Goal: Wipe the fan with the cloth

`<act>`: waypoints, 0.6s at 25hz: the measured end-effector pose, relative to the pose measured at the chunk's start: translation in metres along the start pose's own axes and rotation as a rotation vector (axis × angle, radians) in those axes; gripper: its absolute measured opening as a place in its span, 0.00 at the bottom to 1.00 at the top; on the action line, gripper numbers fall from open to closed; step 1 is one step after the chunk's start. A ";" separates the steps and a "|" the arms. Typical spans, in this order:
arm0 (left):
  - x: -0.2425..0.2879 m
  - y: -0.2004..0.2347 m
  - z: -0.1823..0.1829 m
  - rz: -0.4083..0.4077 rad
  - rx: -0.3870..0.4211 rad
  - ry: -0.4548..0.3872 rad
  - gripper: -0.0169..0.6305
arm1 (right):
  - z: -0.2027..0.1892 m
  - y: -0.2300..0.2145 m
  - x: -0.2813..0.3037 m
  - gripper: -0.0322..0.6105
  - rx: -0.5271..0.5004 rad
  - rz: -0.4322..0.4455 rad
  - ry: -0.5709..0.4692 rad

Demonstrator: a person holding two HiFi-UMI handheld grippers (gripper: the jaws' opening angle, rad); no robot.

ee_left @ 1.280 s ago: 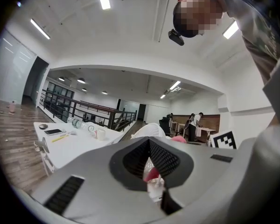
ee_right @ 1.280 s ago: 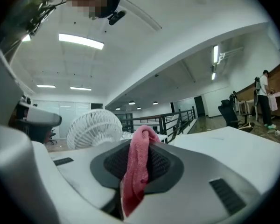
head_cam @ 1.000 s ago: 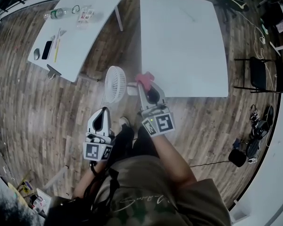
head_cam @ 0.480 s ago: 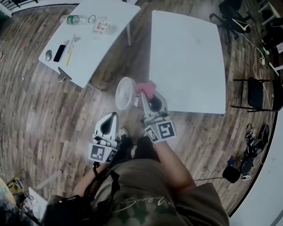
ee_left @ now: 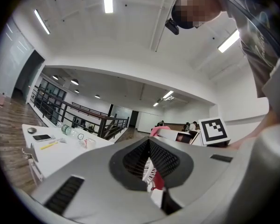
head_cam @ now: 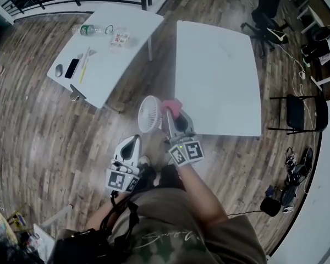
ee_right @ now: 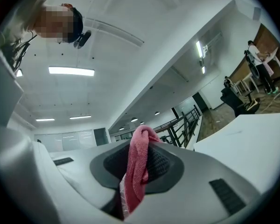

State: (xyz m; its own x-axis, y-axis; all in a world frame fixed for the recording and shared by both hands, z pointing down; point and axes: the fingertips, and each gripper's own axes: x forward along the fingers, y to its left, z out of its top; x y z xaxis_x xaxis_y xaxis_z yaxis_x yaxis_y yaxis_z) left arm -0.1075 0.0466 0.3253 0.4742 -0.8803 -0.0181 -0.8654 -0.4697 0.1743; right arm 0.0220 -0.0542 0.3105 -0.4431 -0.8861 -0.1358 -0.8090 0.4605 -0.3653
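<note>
Wood-plank floor (head_cam: 49, 131) all round, with two white tables beyond the fan (head_cam: 149, 114): a bare table (head_cam: 217, 65) just right of the fan, a cluttered table (head_cam: 107, 59) up and left of it. Right claw (head_cam: 172, 113) closed part-way on the pink cloth (head_cam: 172, 105), wad at or just beside the fan's right edge; in the right gripper view, a fold of cloth (ee_right: 136, 167) clamped between the pads, tail hanging down. Left claw (head_cam: 133, 142) shut on nothing, below and left of the fan, apart from it. Risks, by judgement: no steadying hold on the fan, so a firm wipe likely to shove or topple so light a thing; loose tail of cloth liable to snag in the grille; cloth apt to slide out of the pads under drag; hard claw tip possibly scraping the grille in place of cloth. Hard to make out: foot of the fan, hidden behind the right claw, so unclear whether standing on the floor or at the corner of the bare table; actual contact between cloth and fan; far face of the fan. In the left gripper view, only a sliver of the fan (ee_left: 150, 168), white grille, glimpsed below the closed tips.
</note>
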 end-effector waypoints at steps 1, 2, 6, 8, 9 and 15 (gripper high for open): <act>-0.001 0.000 0.001 0.000 -0.005 0.000 0.06 | -0.003 -0.003 0.000 0.17 0.021 -0.013 0.001; -0.001 0.000 0.002 0.002 -0.009 0.000 0.06 | -0.006 -0.009 0.000 0.17 0.062 -0.037 0.000; -0.006 0.006 0.001 0.002 0.000 0.011 0.06 | -0.037 -0.043 -0.003 0.17 0.314 -0.157 -0.014; -0.009 0.009 -0.004 0.006 0.000 0.024 0.06 | -0.054 -0.047 -0.003 0.17 0.349 -0.165 0.008; -0.011 0.009 -0.007 0.010 -0.002 0.034 0.06 | -0.060 -0.046 -0.002 0.17 0.352 -0.159 0.022; -0.017 0.011 -0.016 0.020 -0.008 0.051 0.06 | -0.091 -0.034 -0.003 0.16 0.282 -0.128 0.103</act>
State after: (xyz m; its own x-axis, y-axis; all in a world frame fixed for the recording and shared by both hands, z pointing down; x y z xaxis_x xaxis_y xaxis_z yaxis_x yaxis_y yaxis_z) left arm -0.1224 0.0572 0.3430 0.4649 -0.8847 0.0354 -0.8734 -0.4517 0.1818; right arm 0.0154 -0.0623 0.4074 -0.3932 -0.9193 0.0161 -0.7278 0.3005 -0.6164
